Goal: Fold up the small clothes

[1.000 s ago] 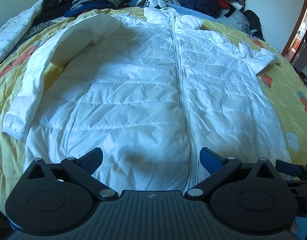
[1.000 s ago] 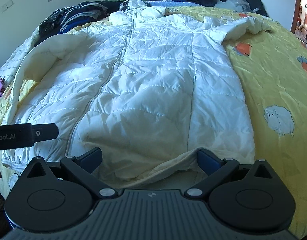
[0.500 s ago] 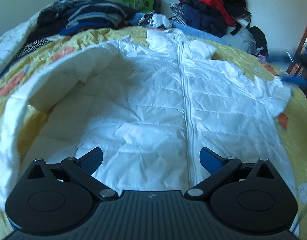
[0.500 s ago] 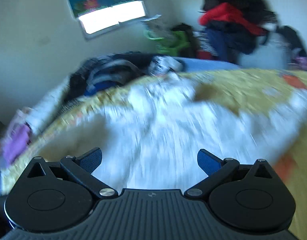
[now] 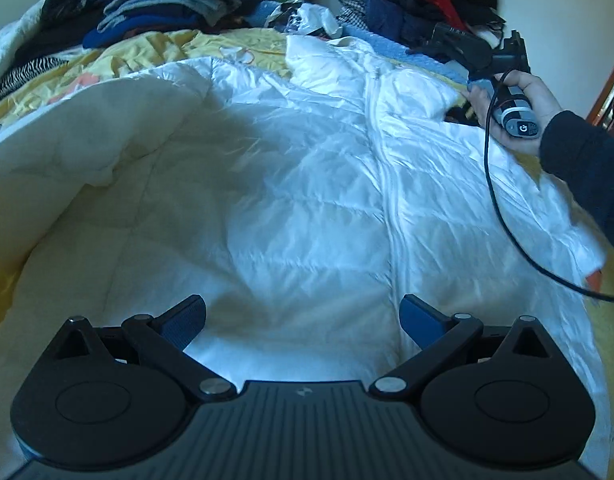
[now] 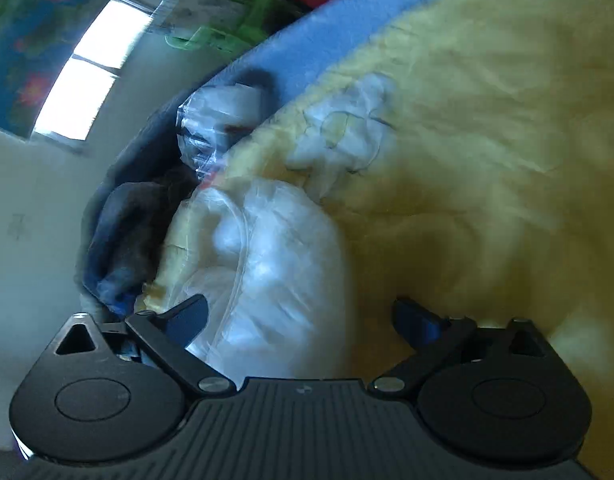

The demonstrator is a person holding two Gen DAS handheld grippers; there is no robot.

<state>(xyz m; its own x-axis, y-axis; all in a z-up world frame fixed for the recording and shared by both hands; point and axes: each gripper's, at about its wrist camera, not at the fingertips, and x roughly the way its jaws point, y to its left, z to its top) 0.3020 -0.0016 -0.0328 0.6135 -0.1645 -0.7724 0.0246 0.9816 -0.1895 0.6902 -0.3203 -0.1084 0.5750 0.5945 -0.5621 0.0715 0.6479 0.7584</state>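
My left gripper [image 5: 303, 318] hovers low over the hem of the white quilted jacket [image 5: 307, 184], its blue-padded fingers [image 5: 187, 318] spread wide and holding nothing. The jacket lies zipped and face-up across the yellow bedspread [image 5: 155, 46], one sleeve [image 5: 67, 152] curled inward on the left. Farther off, my right hand [image 5: 519, 108], in a dark sleeve [image 5: 587, 164], reaches to the jacket's collar, gripping its tool by the handle, a black cable [image 5: 503, 216] trailing. From its own tilted, blurred view, my right gripper [image 6: 301, 320] stands spread, empty, just over the jacket's edge. Piled clothes [image 5: 155, 4] line the wall beyond.
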